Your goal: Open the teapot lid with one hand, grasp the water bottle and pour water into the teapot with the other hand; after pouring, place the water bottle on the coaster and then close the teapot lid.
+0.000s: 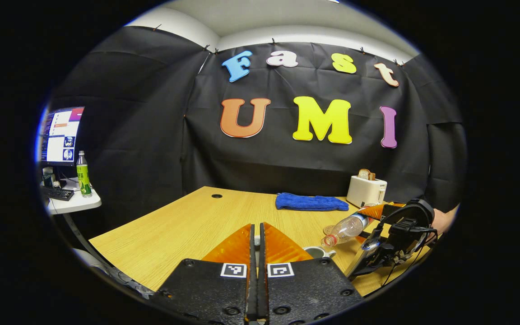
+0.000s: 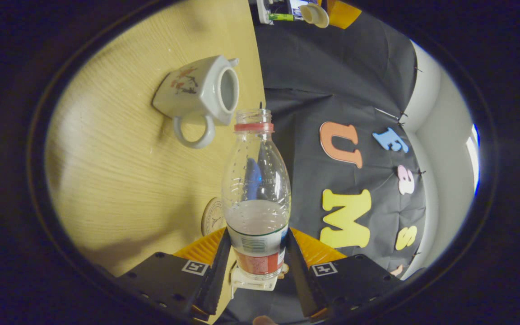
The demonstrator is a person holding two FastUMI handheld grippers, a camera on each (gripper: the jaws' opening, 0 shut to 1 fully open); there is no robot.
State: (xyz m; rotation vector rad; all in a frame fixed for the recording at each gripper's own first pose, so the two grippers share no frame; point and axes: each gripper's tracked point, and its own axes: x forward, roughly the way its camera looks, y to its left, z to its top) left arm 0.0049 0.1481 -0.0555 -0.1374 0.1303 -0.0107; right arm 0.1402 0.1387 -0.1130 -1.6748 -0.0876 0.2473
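1. The worktop (image 1: pixel 188 225) is carrying the teapot (image 2: pixel 201 92) with its lid off; in the right gripper view its open mouth is facing the camera, so the right tool (image 2: pixel 256 253) is rolling hard onto its side.
2. The water bottle (image 2: pixel 257 189) is sitting between the right tool's two fingers, both pressing on its labelled lower part, uncapped, neck pointing at the teapot's far edge. In the left gripper view the same bottle (image 1: pixel 345 229) is lying tilted, mouth just above the teapot rim (image 1: pixel 316 252).
3. Risk: the bottle mouth is hanging to the right of the opening rather than over it, so water is likely to be spilling onto the wood if the tilt deepens without a shift left.
4. Risk: the grip is low on a thin, slick bottle, which may be slipping or twisting as the water moves.
5. The coaster (image 2: pixel 213 217) is lying just near the right tool, beside the bottle's base.
6. The left tool (image 1: pixel 255 246) is clenched; it seems to be pinching the lid (image 2: pixel 314 14), though that is too small to confirm.
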